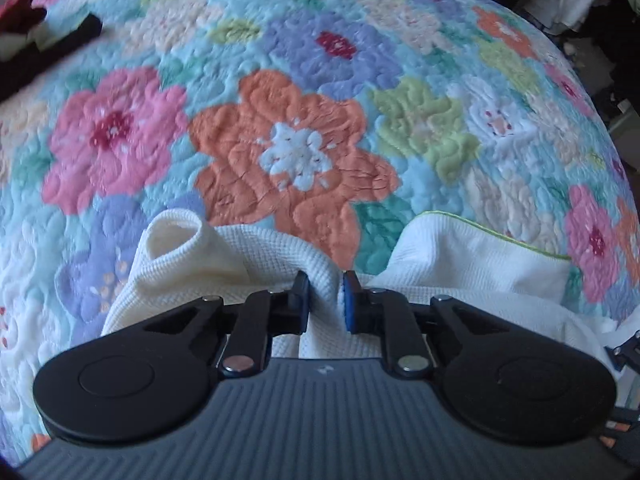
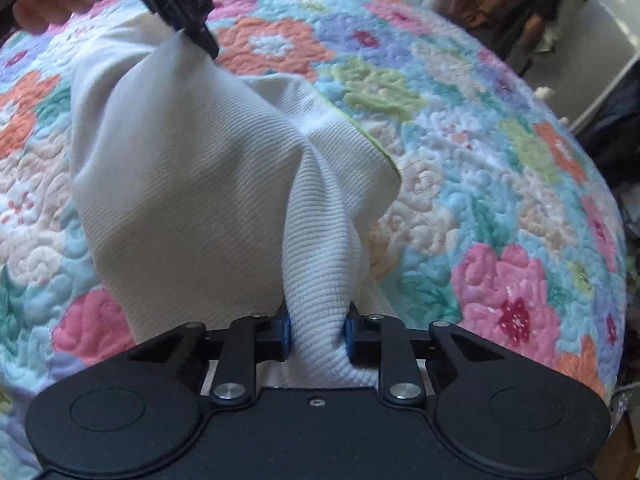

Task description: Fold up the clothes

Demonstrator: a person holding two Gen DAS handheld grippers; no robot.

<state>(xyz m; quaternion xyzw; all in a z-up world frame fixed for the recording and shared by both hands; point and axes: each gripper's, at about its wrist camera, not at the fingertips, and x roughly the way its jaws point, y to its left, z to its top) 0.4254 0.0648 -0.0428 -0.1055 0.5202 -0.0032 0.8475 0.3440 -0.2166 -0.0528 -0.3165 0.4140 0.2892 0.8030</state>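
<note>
A white waffle-knit garment (image 2: 192,184) with a thin green edge hangs between my two grippers above the flowered quilt. My right gripper (image 2: 317,322) is shut on a bunched fold of it. My left gripper (image 1: 326,286) is shut on another bunch of the same garment (image 1: 460,256); a rolled cuff or sleeve opening (image 1: 172,236) lies just to its left. In the right wrist view the left gripper (image 2: 200,36) shows at the top left, pinching the garment's far corner, with the person's hand behind it.
The bed's flowered quilt (image 1: 296,148) fills both views. Dark and red clothes (image 1: 36,40) lie at the far left of the bed. Room clutter and furniture (image 2: 560,32) stand past the bed's right edge.
</note>
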